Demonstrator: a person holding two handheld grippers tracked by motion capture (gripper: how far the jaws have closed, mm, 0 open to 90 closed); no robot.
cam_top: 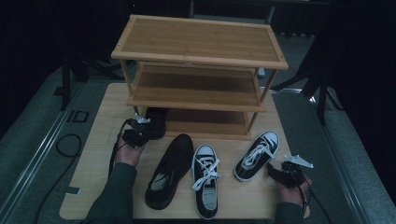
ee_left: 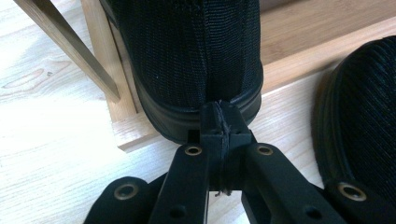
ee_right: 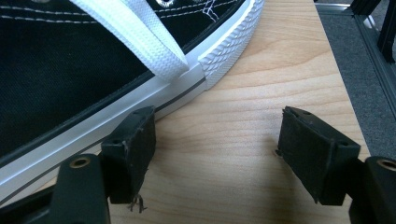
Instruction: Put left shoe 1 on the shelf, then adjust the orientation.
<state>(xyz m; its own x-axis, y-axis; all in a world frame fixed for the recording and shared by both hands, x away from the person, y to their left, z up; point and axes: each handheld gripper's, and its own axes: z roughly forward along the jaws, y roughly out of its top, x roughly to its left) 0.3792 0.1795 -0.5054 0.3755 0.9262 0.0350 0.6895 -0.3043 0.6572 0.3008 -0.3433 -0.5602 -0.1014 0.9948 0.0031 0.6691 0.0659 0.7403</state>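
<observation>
Black shoe (ee_left: 187,51) touching closed left hand-held gripper (ee_left: 223,121)

- A black shoe (cam_top: 169,170) lies on the worktop (cam_top: 93,158) in front of the rack.
- A black-and-white sneaker (cam_top: 206,179) lies just beside it, toe toward the rack.
- Dark cables (cam_top: 65,147) lie on the grey floor (cam_top: 28,140).

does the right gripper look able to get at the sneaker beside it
Probably yes: the right gripper is open, one jaw already by the sole of the near sneaker, with only bare table between the jaws.
</observation>
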